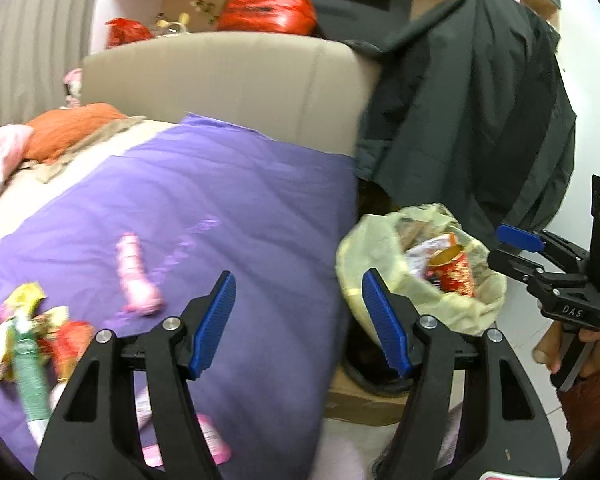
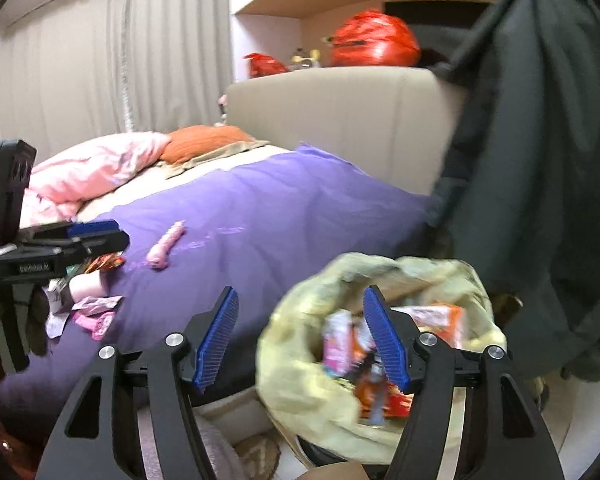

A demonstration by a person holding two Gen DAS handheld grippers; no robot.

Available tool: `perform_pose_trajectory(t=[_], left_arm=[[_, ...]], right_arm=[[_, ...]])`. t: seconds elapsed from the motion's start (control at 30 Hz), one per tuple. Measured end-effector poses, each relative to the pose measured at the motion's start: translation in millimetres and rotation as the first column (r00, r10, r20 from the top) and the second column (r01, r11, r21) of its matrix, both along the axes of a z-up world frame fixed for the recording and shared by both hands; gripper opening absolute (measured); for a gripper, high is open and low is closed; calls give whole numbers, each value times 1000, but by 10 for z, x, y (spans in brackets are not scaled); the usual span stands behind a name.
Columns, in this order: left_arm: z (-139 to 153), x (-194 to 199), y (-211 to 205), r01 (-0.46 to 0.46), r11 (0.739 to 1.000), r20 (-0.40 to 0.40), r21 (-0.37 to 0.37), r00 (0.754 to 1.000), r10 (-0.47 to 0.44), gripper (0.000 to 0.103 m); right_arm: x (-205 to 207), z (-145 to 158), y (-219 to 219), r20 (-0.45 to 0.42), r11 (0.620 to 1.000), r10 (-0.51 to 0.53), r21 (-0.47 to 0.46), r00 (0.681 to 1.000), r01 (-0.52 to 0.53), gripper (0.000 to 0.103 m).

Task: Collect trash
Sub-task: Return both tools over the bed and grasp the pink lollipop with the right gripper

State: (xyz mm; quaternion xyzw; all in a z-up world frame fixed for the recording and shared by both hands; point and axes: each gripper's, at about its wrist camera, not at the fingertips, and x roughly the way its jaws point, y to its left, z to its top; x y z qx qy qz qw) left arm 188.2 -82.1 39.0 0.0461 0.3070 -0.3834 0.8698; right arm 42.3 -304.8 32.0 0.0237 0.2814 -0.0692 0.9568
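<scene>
Yellowish plastic trash bag (image 2: 300, 364) gapes, stuffed with wrappers (image 2: 340, 348).

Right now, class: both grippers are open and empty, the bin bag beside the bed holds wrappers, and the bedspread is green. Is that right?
Not quite: the bedspread is purple, as the left wrist view shows. The rest stands.

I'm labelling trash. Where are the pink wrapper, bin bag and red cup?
pink wrapper (image 1: 134, 276): left wrist view, its middle.
bin bag (image 2: 300, 392): right wrist view, its near rim.
red cup (image 1: 454, 274): left wrist view, its side wall.
</scene>
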Motion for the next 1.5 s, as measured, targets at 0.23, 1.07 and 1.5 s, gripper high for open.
perform_pose_trajectory(t=[0.23, 1.07, 1.5], left_arm=[[24, 257, 1082, -146, 989, 18, -27, 989, 146, 62], [-977, -230, 2396, -364, 922, -254, 130, 887, 386, 68], [-997, -243, 2438, -354, 927, -275, 127, 885, 376, 66]], right_arm=[[249, 15, 598, 5, 998, 60, -33, 998, -60, 61], [735, -1007, 2254, -178, 928, 372, 35, 911, -372, 61], [1154, -1251, 2375, -250, 906, 422, 79, 872, -416, 22]])
